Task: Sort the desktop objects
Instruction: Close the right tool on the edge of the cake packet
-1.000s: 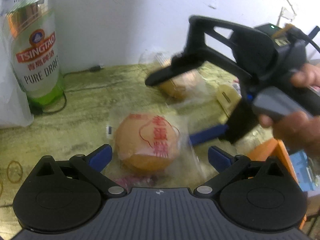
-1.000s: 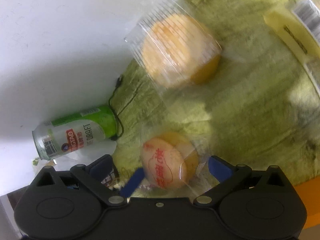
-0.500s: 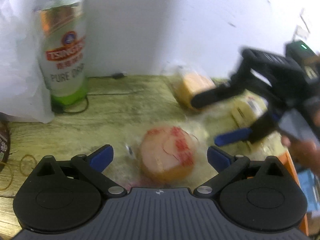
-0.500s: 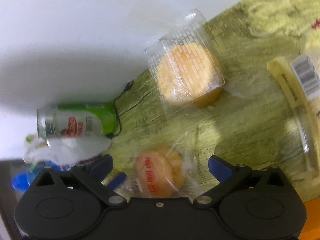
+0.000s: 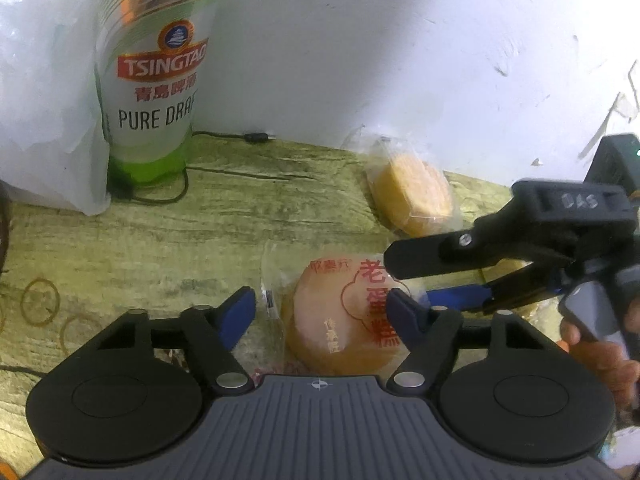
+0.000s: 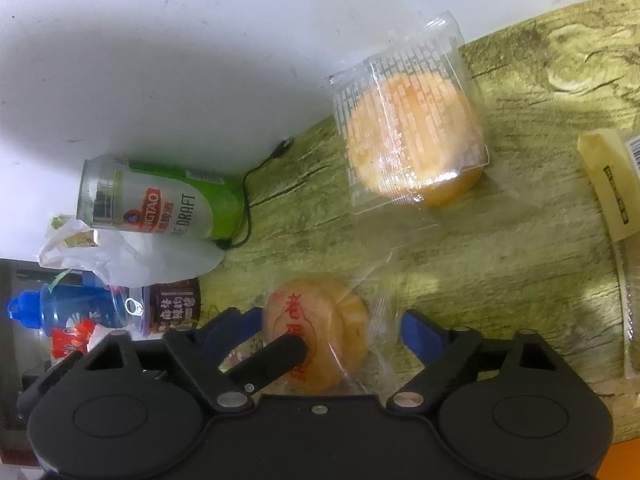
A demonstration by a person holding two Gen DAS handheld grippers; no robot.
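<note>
A round cake in a clear wrapper with red print (image 5: 340, 328) lies on the green-patterned table (image 5: 120, 248). My left gripper (image 5: 322, 312) straddles it with its jaws closing. One blue pad (image 5: 400, 308) is at the cake's right side and the other (image 5: 240, 312) is still off the wrapper. My right gripper (image 6: 328, 328) also has this cake (image 6: 332, 320) between its closing jaws, and its pads stand just clear of it. A black finger of the left gripper (image 6: 276, 356) crosses in front of the cake there.
A second wrapped cake (image 5: 412, 192) lies further back by the white wall. A tall Tsingtao can (image 5: 152, 72) and a white plastic bag (image 5: 44, 100) stand at the back left, with a thin cable (image 5: 224, 136) beside them. A yellow packet (image 6: 608, 184) lies at the right.
Both grippers' jaws have narrowed around the printed cake. The right gripper has come down low beside the left one. Both views have rolled.
</note>
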